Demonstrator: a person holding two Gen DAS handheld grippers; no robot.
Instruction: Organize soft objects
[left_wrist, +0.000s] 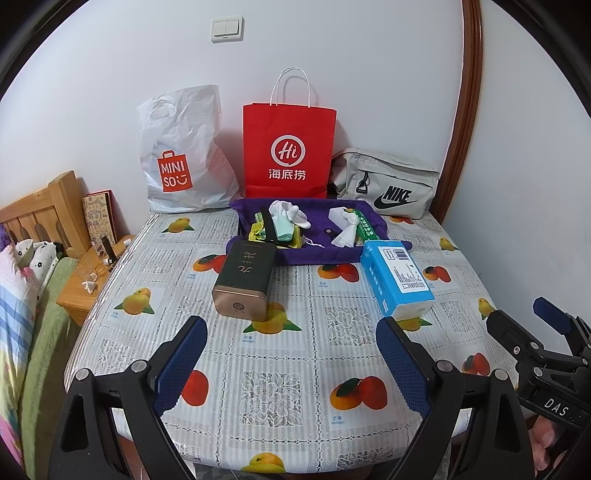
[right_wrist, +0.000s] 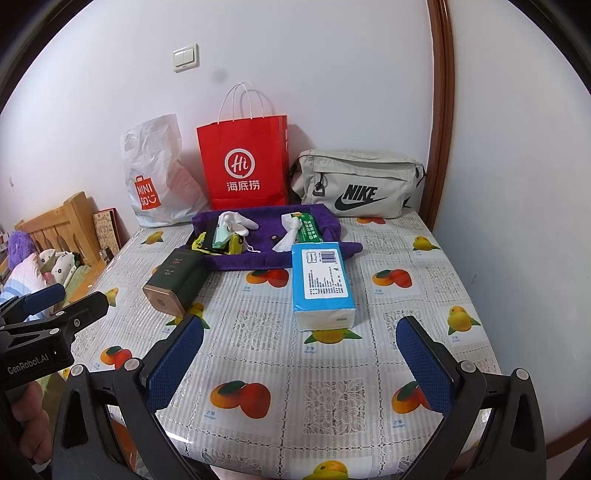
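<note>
Three bags are standing along the table's far edge against the wall: a white plastic bag (left_wrist: 184, 155) reading "MINISO", a red paper bag (left_wrist: 289, 147) printed "Hi" over "海底捞", and one grey waist bag (left_wrist: 388, 182) marked "NIKE". Just in front of them a purple cloth tray (left_wrist: 314, 254) is sitting, holding white socks (left_wrist: 286, 213), a pale green cloth (left_wrist: 284, 230), a knotted white cloth (left_wrist: 345, 229) and a green packet (left_wrist: 364, 227) whose writing is too small to read. One dark tea tin (left_wrist: 245, 280) with gold characters is lying at the tray's near left corner; one blue tissue pack (right_wrist: 321, 284) with a barcode label is lying at its near right corner. The tablecloth (right_wrist: 332, 398) is showing mangoes captioned "mango". The left gripper (left_wrist: 291, 362) and right gripper (right_wrist: 308, 365) are both hovering over the table's near edge, fingers spread wide, holding nothing; "GenRobot.AI" is showing on the left one.
</note>
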